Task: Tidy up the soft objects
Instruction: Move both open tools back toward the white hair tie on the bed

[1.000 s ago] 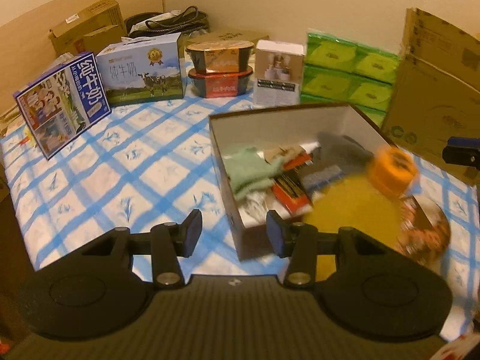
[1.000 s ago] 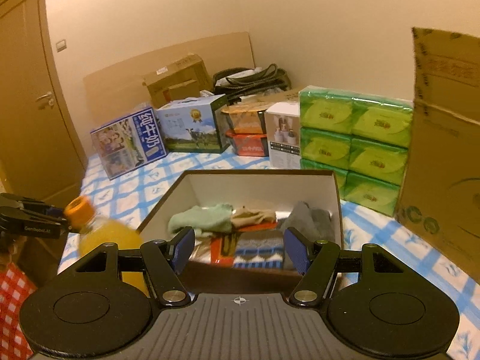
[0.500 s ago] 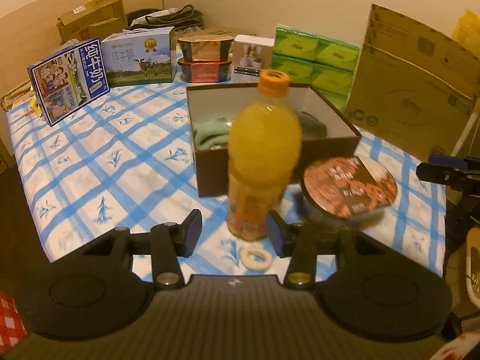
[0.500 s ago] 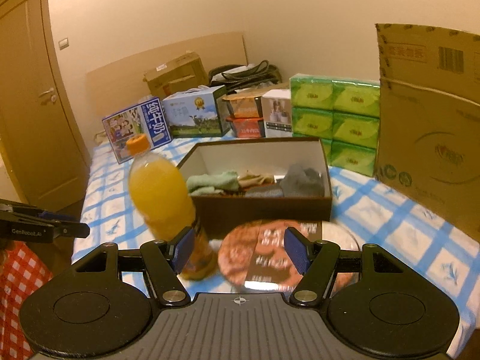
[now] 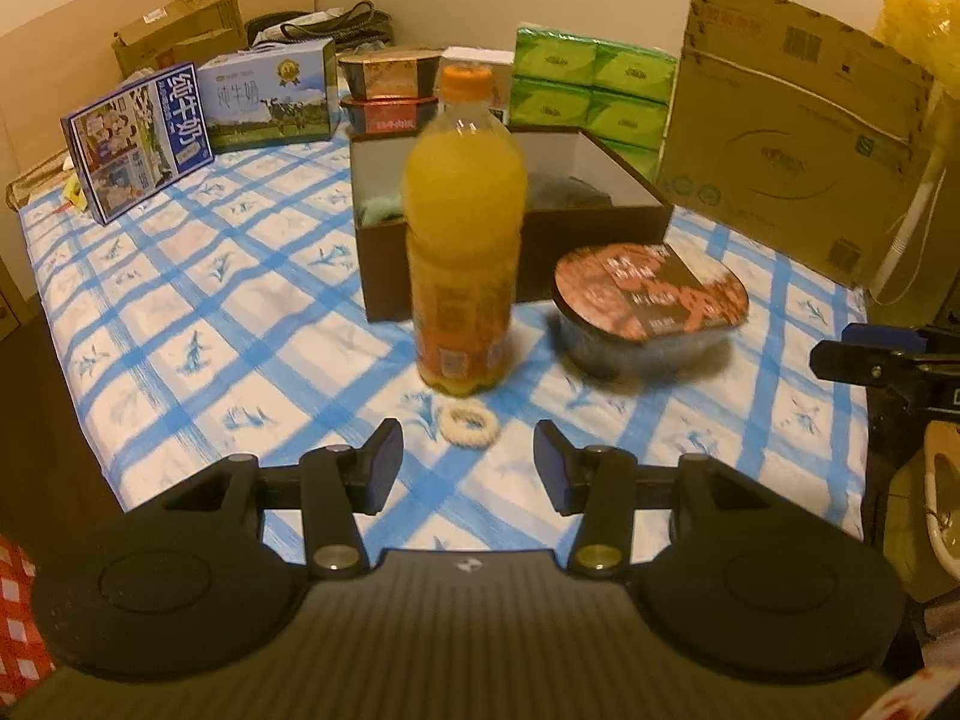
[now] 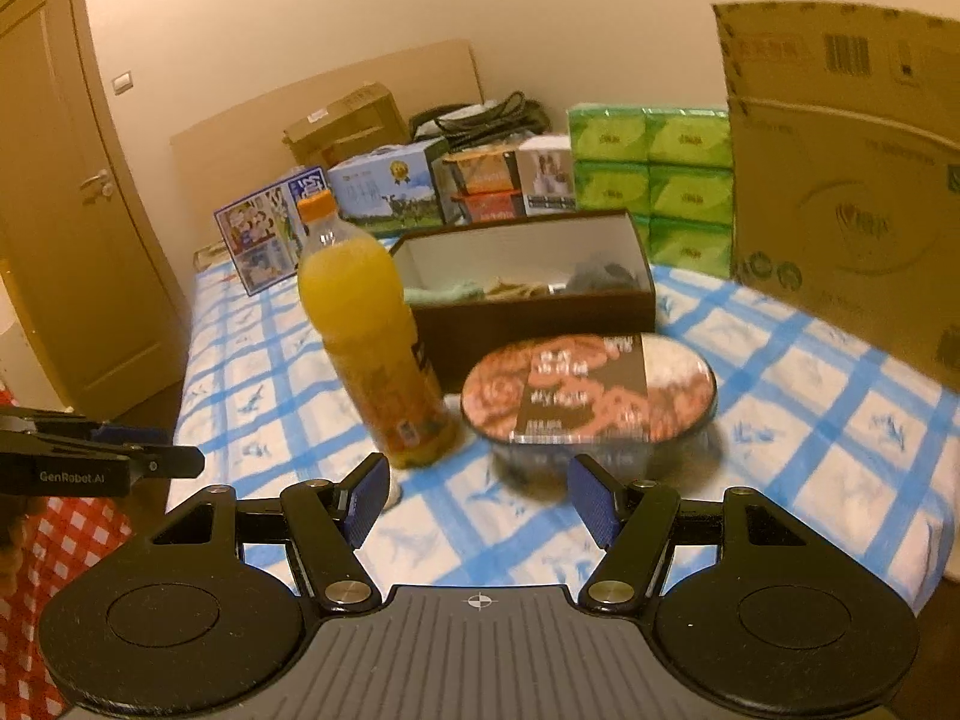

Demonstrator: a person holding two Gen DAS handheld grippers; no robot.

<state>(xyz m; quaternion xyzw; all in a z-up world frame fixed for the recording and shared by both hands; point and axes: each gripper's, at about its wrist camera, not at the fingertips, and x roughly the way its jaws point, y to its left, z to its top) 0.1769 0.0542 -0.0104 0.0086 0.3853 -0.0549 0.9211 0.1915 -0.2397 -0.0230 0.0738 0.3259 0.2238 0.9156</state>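
Observation:
A brown box with a white inside stands mid-table and holds soft cloth items: a green one and a grey one. It also shows in the right wrist view. A white hair scrunchie lies on the checked cloth just ahead of my left gripper, which is open and empty. In the right wrist view the scrunchie is mostly hidden by a finger. My right gripper is open and empty, near the table's front edge.
An orange juice bottle and a sealed noodle bowl stand in front of the box. Milk cartons, green tissue packs and a large cardboard box line the back. A door is at left.
Both grippers have pulled back from over the box towards the table's front edge. The bottle, bowl and scrunchie have come into view ahead of them. Both stay open.

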